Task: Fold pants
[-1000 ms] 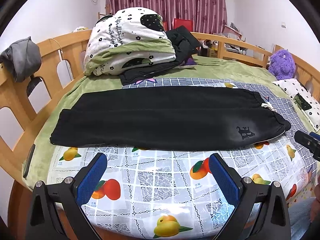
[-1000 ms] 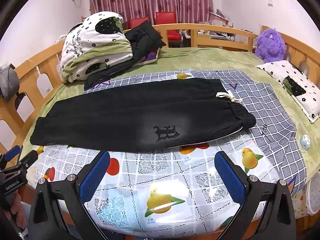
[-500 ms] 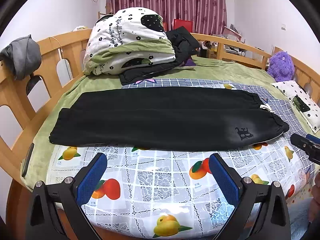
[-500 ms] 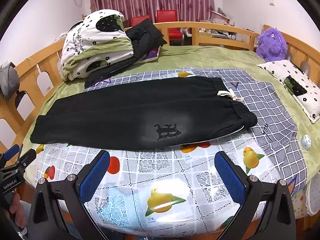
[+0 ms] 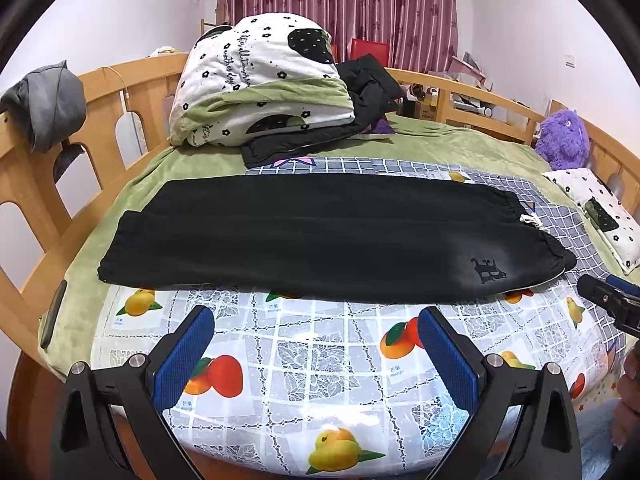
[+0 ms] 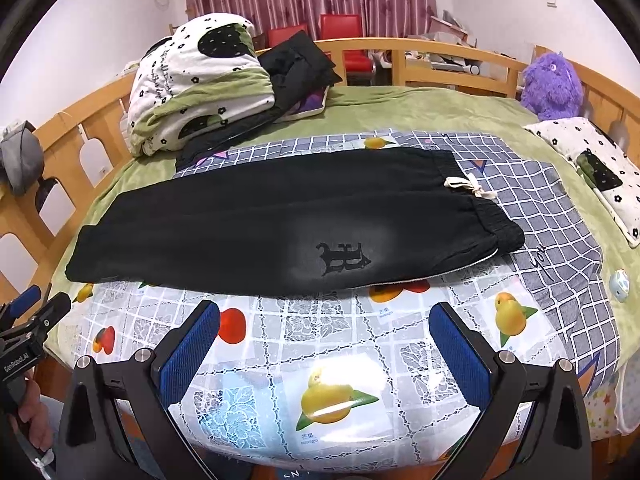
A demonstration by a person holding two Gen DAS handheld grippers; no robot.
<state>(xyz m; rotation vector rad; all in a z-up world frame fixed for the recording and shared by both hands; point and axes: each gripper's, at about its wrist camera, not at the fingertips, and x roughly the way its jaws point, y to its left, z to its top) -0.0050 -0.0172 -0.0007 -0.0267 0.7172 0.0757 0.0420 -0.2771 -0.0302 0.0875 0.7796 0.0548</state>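
Black pants (image 5: pixel 320 236) lie flat across the bed, folded lengthwise, leg ends at the left and waistband with a white drawstring (image 6: pixel 468 186) at the right; they show too in the right wrist view (image 6: pixel 256 232). A dark emblem (image 6: pixel 342 258) marks the near thigh. My left gripper (image 5: pixel 316 344) is open and empty, above the fruit-print cloth (image 5: pixel 320 368) in front of the pants. My right gripper (image 6: pixel 324 340) is open and empty, also short of the pants' near edge. Each gripper appears at the edge of the other's view.
A folded floral quilt (image 5: pixel 260 88) and dark clothes (image 5: pixel 360 92) are piled at the back left. A purple plush toy (image 6: pixel 552 84) and a patterned pillow (image 6: pixel 600 172) lie at the right. Wooden rails (image 5: pixel 120 120) surround the bed. A grey garment (image 5: pixel 48 100) hangs on the left rail.
Both grippers have drifted slightly, so the pants sit a little differently in each view. Both stay open and the pants have not moved.
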